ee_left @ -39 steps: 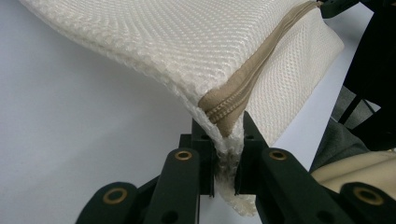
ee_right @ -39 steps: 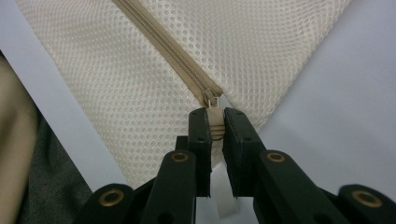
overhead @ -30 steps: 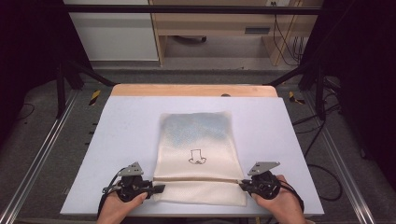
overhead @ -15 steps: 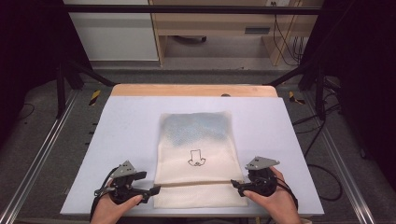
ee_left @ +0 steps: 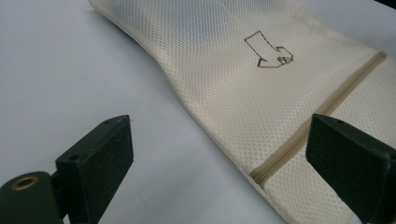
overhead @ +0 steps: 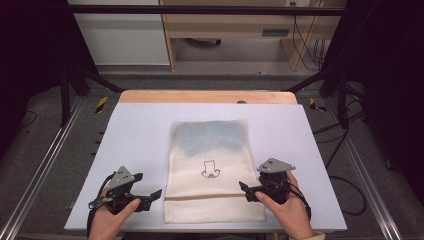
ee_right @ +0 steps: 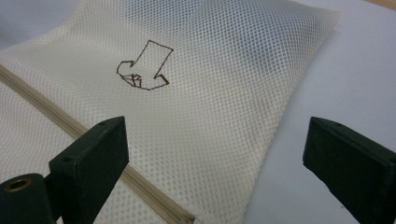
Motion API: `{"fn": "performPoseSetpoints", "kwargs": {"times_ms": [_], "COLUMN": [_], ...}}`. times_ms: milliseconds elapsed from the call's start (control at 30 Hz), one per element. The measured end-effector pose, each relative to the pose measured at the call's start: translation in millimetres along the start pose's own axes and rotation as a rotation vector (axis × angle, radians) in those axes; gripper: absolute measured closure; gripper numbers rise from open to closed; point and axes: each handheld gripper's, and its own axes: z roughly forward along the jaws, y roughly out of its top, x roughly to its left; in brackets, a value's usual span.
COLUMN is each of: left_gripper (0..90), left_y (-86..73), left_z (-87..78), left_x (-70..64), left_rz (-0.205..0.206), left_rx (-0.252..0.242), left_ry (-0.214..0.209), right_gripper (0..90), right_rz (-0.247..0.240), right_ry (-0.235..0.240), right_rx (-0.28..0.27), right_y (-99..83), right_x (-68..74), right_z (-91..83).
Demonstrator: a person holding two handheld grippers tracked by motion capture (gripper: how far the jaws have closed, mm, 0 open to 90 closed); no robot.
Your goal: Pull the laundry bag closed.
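Note:
A cream mesh bag (overhead: pixel 210 150) lies flat on the middle of the table, with a drawn arrow (overhead: pixel 210 169) on it and a zipper (overhead: pixel 200 197) across its near end. My left gripper (overhead: pixel 159 194) stands open just left of the bag's edge, touching nothing. In the left gripper view the open left gripper (ee_left: pixel 219 130) frames the bag's (ee_left: pixel 261 93) edge and the zipper's (ee_left: pixel 317 112) end. My right gripper (overhead: pixel 242 187) is open at the zipper's right end, over the bag's edge. In the right gripper view the open right gripper (ee_right: pixel 215 126) spans the mesh bag (ee_right: pixel 201 93) and zipper (ee_right: pixel 56 112).
The pale table top (overhead: pixel 135 130) has bare room left, right and beyond the bag. A wooden strip (overhead: pixel 205 96) runs along its far edge. Metal rails (overhead: pixel 45 165) flank the table on the floor, and cables (overhead: pixel 350 190) trail at the right.
The left gripper has moved left, off the bag's edge. The right gripper has shifted slightly forward. The bag stays flat in place.

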Motion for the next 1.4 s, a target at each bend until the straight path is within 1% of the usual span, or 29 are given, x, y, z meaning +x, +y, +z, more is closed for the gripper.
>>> {"fn": "performPoseSetpoints", "kwargs": {"times_ms": [133, 200, 267, 300, 367, 433, 500, 567, 600, 633, 667, 700, 733, 767, 833, 900, 933, 1000, 1167, 1267, 1400], "left_gripper": [7.2, 7.3, 7.4, 7.4, 7.4, 7.6, 7.6, 7.5, 7.5, 7.4, 7.5, 7.6, 7.5, 7.6, 7.6, 7.6, 7.6, 7.6, 7.6, 7.5, 7.5], "left_y": [4.0, 7.7, 12.8, 16.4, 24.7, 34.4, 45.6, 58.2, 64.6, 70.1, 74.6, 78.0, 80.1, 81.3, 81.6, 79.2, 77.9, 76.4, 72.0, 69.4, 64.9], "left_z": [-7.1, -11.4, -15.4, -17.2, -20.4, -22.4, -22.0, -20.3, -19.3, -18.1, -16.9, -15.8, -15.2, -15.2, -18.1, -22.7, -25.8, -30.3, -40.3, -43.3, -45.6], "left_x": [2.0, 2.8, 3.1, 3.4, 3.9, 6.0, 8.6, 12.0, 14.2, 16.1, 18.1, 20.1, 21.6, 22.9, 25.2, 28.6, 31.6, 36.3, 49.1, 56.0, 62.6], "left_rz": [-0.009, -0.004, -0.001, 0.011, 0.021, 0.03, 0.037, 0.04, 0.04, 0.032, 0.022, 0.011, 0.001, 0.001, 0.017, 0.034, 0.033, 0.023, 0.007, -0.008, -0.017], "left_rx": [-0.041, -0.053, -0.065, -0.062, -0.074, -0.075, -0.076, -0.089, -0.089, -0.104, -0.119, -0.13, -0.143, -0.148, -0.149, -0.153, -0.155, -0.166, -0.183, -0.186, -0.18], "left_ry": [0.034, 0.053, 0.059, 0.066, 0.073, 0.072, 0.073, 0.08, 0.079, 0.081, 0.085, 0.084, 0.09, 0.098, 0.109, 0.141, 0.156, 0.166, 0.193, 0.203, 0.215], "right_gripper": [6.8, 7.0, 7.1, 7.2, 7.3, 7.4, 7.4, 7.4, 7.4, 7.3, 6.9, 6.9, 7.7, 8.1, 8.0, 7.6, 7.6, 7.6, 7.5, 7.3, 6.8], "right_rz": [-0.005, -0.003, 0.004, 0.004, 0.016, 0.022, 0.03, 0.039, 0.044, 0.055, 0.05, 0.051, 0.064, 0.074, 0.071, 0.064, 0.063, 0.066, 0.103, 0.121, 0.138], "right_ry": [-0.014, -0.024, -0.03, -0.037, -0.042, -0.051, -0.061, -0.065, -0.07, -0.065, -0.057, -0.064, -0.076, -0.085, -0.097, -0.114, -0.124, -0.139, -0.168, -0.18, -0.192], "right_rx": [-0.021, -0.027, -0.034, -0.042, -0.042, -0.043, -0.052, -0.049, -0.061, -0.064, -0.066, -0.077, -0.095, -0.108, -0.119, -0.113, -0.114, -0.117, -0.125, -0.129, -0.141], "right_y": [9.7, 14.5, 19.4, 22.1, 28.8, 36.7, 46.1, 56.4, 61.6, 66.0, 69.9, 73.5, 76.3, 78.3, 79.4, 77.9, 76.0, 72.4, 63.3, 59.6, 55.7], "right_x": [2.8, 3.4, 2.3, 1.2, -1.0, -3.8, -5.8, -8.2, -9.0, -9.6, -10.9, -12.2, -13.3, -14.3, -15.6, -17.2, -18.9, -23.6, -38.1, -44.9, -51.9], "right_z": [-1.7, -3.2, -5.0, -5.9, -7.4, -8.4, -8.6, -7.7, -7.2, -6.6, -5.7, -5.6, -5.8, -5.8, -7.3, -9.8, -11.2, -14.4, -21.4, -26.1, -31.6]}}
